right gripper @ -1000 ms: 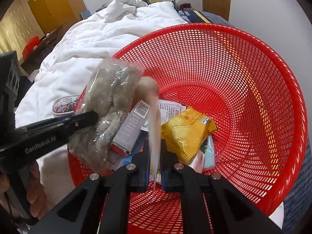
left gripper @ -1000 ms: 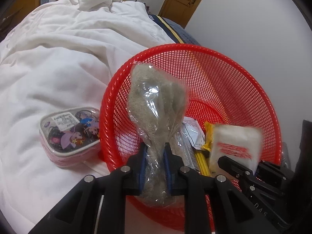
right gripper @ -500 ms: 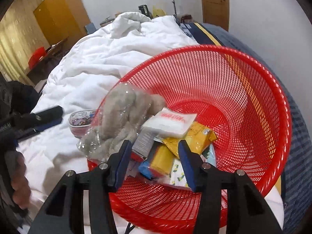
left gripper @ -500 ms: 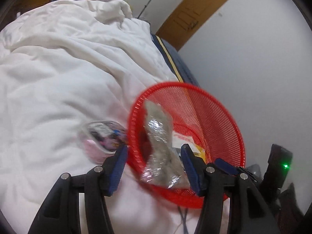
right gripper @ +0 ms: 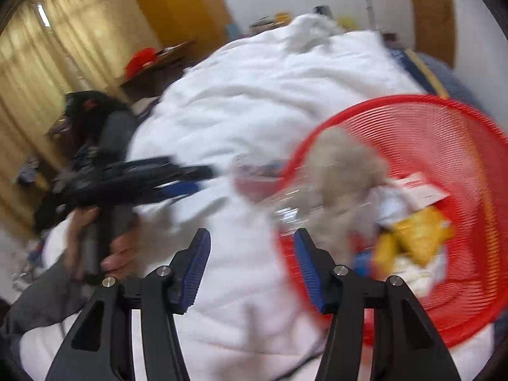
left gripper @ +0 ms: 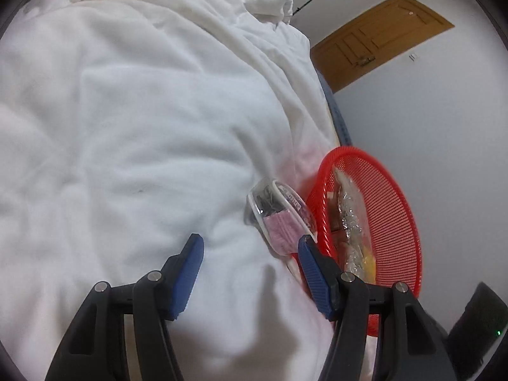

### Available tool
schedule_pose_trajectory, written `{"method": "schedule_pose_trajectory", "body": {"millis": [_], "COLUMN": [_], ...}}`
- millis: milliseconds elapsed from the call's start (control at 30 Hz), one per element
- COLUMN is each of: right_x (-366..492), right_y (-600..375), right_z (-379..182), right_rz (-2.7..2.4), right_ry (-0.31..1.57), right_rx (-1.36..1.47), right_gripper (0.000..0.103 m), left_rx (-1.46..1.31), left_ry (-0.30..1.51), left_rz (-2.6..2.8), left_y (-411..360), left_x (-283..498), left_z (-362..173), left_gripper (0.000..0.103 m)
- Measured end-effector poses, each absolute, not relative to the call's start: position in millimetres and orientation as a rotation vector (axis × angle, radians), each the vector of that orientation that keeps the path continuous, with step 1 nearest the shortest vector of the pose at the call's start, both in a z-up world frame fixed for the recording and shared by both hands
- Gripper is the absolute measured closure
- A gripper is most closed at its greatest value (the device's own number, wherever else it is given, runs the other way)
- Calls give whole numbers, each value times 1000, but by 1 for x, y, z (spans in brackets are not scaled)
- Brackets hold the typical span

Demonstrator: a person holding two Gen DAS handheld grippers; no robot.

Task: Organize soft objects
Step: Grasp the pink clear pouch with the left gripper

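Observation:
A red mesh basket (left gripper: 393, 219) (right gripper: 444, 146) sits on the white duvet at the right. Inside leans a grey plush toy in clear wrap (left gripper: 347, 219) (right gripper: 339, 174), with a white packet (right gripper: 422, 190) and a yellow packet (right gripper: 419, 235). A clear pouch with pink trim (left gripper: 279, 212) (right gripper: 254, 174) lies on the duvet against the basket's left side. My left gripper (left gripper: 249, 241) hovers just left of the pouch, jaws opening, nothing between them. My right gripper (right gripper: 252, 238), also opening, hangs above the duvet left of the basket with nothing in it. The left gripper (right gripper: 177, 179) shows blurred in the right wrist view.
The white duvet (left gripper: 143, 127) covers the bed and rises in folds toward the far end. A wall (left gripper: 444, 127) and a brown door (left gripper: 377, 38) stand right of the basket. A person's hand (right gripper: 117, 250) holds the left tool. Curtains and a yellow cupboard (right gripper: 177, 9) lie beyond.
Both grippers let go of their items, the wrapped plush and the white packet, which now lie in the basket. Both jaws opened and both grippers swung left away from the basket, over the duvet.

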State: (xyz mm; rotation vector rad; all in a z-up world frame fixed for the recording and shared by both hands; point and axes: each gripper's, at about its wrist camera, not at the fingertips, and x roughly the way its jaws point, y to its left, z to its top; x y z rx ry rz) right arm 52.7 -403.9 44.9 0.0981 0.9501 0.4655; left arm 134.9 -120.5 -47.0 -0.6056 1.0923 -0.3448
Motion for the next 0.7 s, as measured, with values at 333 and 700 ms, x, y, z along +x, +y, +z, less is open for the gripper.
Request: {"method": "schedule_pose_trajectory", "body": {"millis": [333, 700], "right_x": [66, 63], "right_y": [-348, -330], "right_z": [-11, -21], "right_rz": [567, 464], "right_ry": [1101, 1043], "right_rx": [143, 55], "right_gripper": [50, 52], "left_rx": [-544, -508], "left_ry": [1144, 1166], "left_rz": [-304, -311], "left_y": [-146, -168], "left_x": [160, 164], "left_z": [-51, -49], "left_gripper": [38, 38]}}
